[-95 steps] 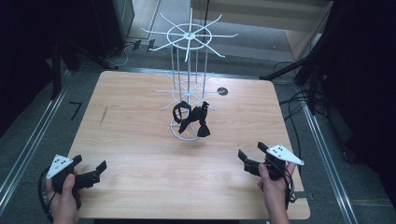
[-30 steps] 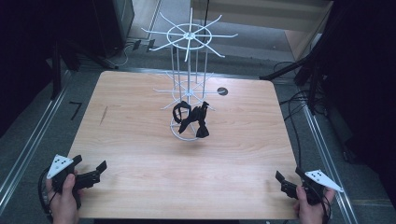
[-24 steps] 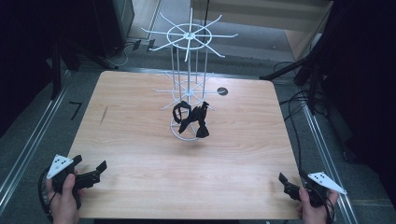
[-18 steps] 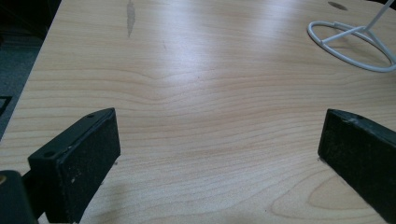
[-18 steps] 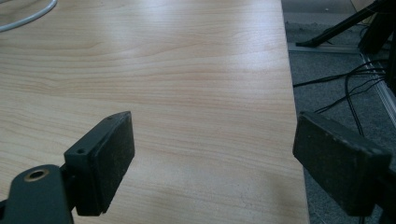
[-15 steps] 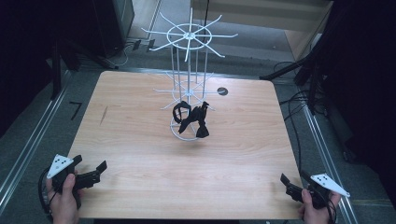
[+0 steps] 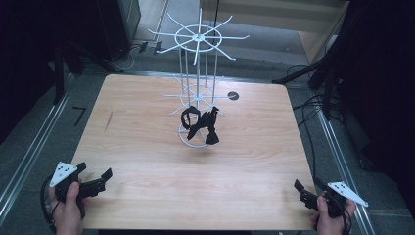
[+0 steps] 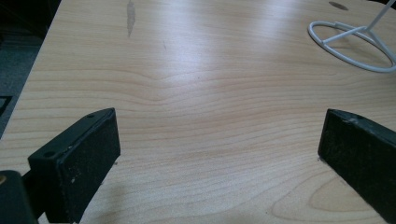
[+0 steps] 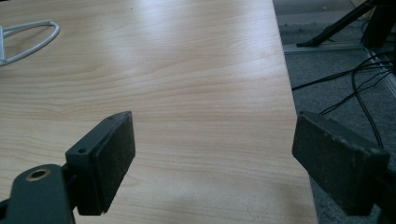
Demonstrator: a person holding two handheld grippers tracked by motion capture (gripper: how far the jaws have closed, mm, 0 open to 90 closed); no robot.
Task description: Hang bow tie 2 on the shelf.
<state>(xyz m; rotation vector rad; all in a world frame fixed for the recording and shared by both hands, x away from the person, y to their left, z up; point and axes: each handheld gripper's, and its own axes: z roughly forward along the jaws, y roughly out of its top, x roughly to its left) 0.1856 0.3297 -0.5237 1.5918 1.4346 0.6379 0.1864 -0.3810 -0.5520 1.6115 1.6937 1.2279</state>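
Left gripper (image 7: 93,180) sits at the near left corner of the wooden table (image 7: 147,161), held in the person's left hand (image 7: 66,208); jaws spread wide with nothing between them; in the left gripper view the two black pads (image 8: 88,163) frame bare wood grain, one low at each side.

Right gripper (image 7: 309,188) sits at the near right corner, gripped by the right hand (image 7: 330,220); jaws likewise released and empty; in the right gripper view its pads (image 9: 109,158) stand wide apart, the right-hand one hanging over the table edge with grey floor and dark cables (image 9: 355,88) beyond it.

White wire rack (image 7: 198,73) stands upright well ahead of both grippers, roughly midway between them and toward the far half of the table; ring base rests on the wood; two tiers of radiating arms on a thin central post.

Black tangle of straps (image 7: 200,125) hangs low on the rack, draped over the ring base; what exactly the item is, cannot tell.

From the left gripper, the ring base (image 8: 352,46) appears ahead and to the right; from the right gripper, part of it (image 9: 28,39) appears ahead and to the left.

Small dark round spot (image 7: 233,96) on the table just beyond the rack, to its right; dark smudge (image 7: 108,121) on the wood ahead of the left gripper.
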